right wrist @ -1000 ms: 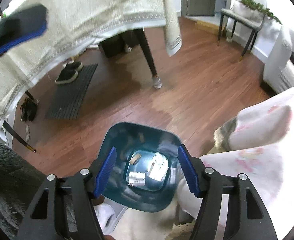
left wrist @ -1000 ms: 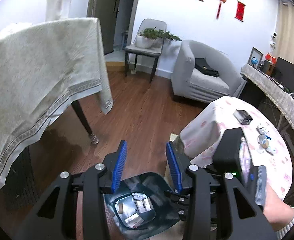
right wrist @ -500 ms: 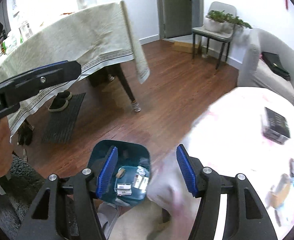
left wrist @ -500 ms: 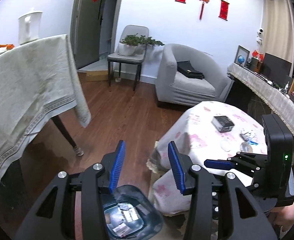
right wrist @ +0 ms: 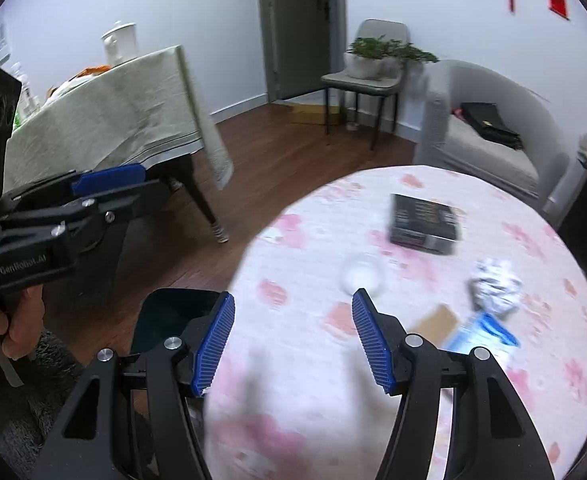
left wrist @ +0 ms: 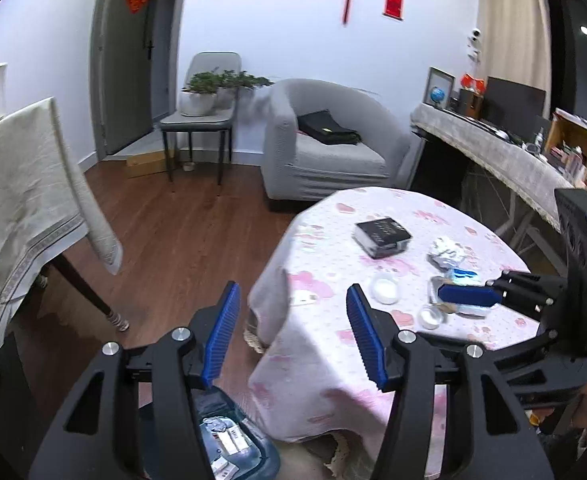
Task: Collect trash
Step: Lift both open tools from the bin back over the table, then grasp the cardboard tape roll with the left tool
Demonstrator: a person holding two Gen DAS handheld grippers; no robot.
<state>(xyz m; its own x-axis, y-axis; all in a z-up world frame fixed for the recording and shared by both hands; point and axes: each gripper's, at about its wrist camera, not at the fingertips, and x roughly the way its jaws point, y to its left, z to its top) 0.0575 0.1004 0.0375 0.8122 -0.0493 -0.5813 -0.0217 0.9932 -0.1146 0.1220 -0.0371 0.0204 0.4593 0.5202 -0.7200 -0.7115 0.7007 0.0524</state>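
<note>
Both views swing away from the dark teal plastic trash bin (left wrist: 249,454) toward the round table with pink-flowered cloth (left wrist: 325,360). The left gripper (left wrist: 291,334) has just been opening, empty; the right gripper (right wrist: 291,342) now hangs over the tabletop.

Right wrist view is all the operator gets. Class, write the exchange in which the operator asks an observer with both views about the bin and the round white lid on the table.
Operator: Is anything in the bin? It looks dark here.
Observer: Yes. The left wrist view shows white packets lying in its bottom.
Operator: I see one round white lid on the table. Any more?
Observer: A second, smaller lid lies close by it.
</note>
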